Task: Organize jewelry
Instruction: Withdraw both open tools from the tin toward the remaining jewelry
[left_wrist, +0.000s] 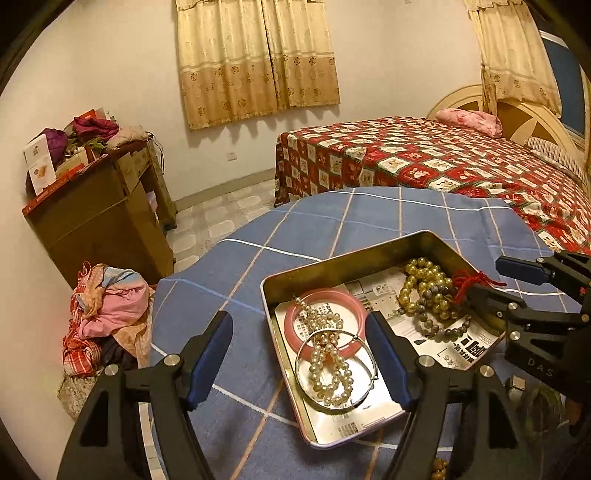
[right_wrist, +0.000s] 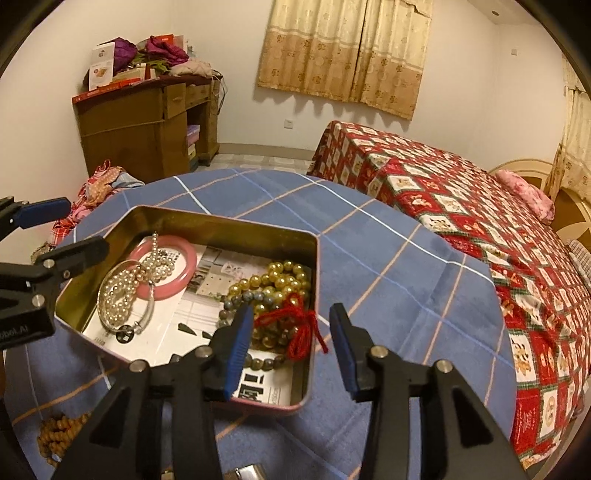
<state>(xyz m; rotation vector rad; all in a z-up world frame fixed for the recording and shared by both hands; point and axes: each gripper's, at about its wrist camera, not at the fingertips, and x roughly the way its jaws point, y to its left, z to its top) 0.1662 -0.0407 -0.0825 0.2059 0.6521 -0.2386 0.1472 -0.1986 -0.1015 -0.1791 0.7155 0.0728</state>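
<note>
Jewelry lies gathered in an open metal tin at the lower centre of the left wrist view, set on the blue checked surface, presumably so the pieces stay together while they are sorted. A pink bangle, a silver bangle and a pearl strand overlap at the tin's near end; yellow-green and grey beads with a red tassel pile at the far end. The left hand-held gripper stands wide and empty, one finger outside the tin wall, the other over the printed paper lining. At the lower edge a brown bead string is cut off.

In the right wrist view the tin fills the centre left. The right hand-held gripper is partly spread and holds nothing; it straddles the tin's right wall just by the red tassel, a likely stance for lifting it next. Its left finger hides some grey beads. Brown beads at lower left lie outside the tin, dim and partly cropped.
</note>
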